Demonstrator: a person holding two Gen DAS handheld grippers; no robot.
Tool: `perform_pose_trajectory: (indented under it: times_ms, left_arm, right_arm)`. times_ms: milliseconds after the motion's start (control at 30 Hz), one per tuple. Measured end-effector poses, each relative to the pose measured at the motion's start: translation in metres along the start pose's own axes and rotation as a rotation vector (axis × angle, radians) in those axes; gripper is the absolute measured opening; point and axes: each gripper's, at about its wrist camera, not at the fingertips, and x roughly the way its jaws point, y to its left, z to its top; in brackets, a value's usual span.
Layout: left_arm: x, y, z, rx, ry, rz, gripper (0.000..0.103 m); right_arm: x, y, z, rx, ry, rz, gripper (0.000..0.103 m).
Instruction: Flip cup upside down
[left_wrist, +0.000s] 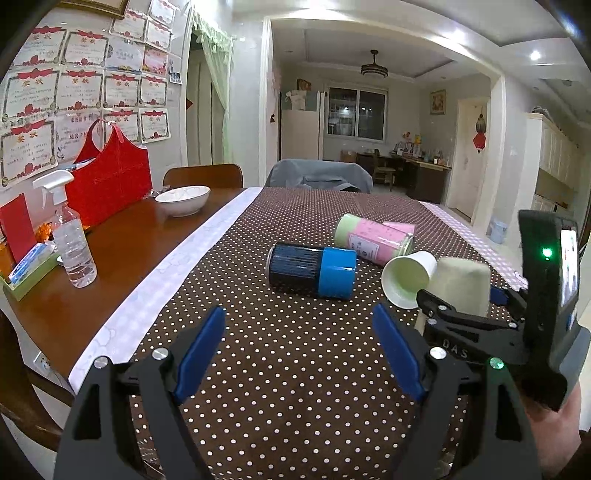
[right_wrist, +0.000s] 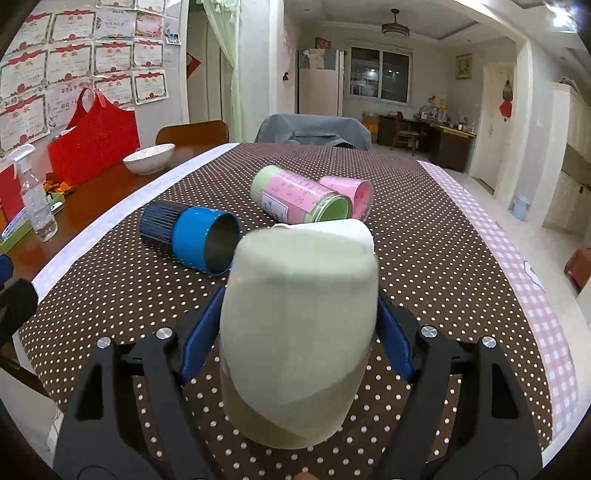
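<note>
Right gripper (right_wrist: 299, 332), lower centre of its wrist view: fingers (right_wrist: 199, 332) closed on the pale green cup (right_wrist: 299, 325), flat closed end up, apparently inverted; release onto the table (right_wrist: 443, 258) remains. Left gripper (left_wrist: 301, 354), lower centre: fingers wide apart, empty.

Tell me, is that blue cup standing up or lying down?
Lying down. The blue cup rests on its side on the dotted tablecloth, its open mouth facing the right claw's camera, showing the metal inside.
</note>
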Motion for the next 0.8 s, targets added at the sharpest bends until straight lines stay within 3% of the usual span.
perform_pose_trajectory:
  times_ms: [67, 167, 300, 800]
  left_arm:
    - [-0.002, 0.000, 0.001, -0.002, -0.005, 0.002, 0.081]
    - [-0.009, -0.001, 0.001, -0.001, -0.018, 0.002, 0.081]
    - [-0.016, -0.005, 0.003, 0.004, -0.033, 0.002, 0.081]
    - [-0.056, -0.037, 0.021, 0.061, -0.095, 0.003, 0.082]
  right_arm:
    - [-0.009, -0.001, 0.000, 0.012, -0.016, 0.014, 0.093]
    - [-0.017, -0.003, 0.001, 0.027, -0.023, 0.044, 0.097]
    - [-0.033, -0.007, 0.004, 0.061, -0.048, 0.088, 0.097]
    - [-0.101, -0.039, 0.031, 0.180, -0.141, 0.100, 0.097]
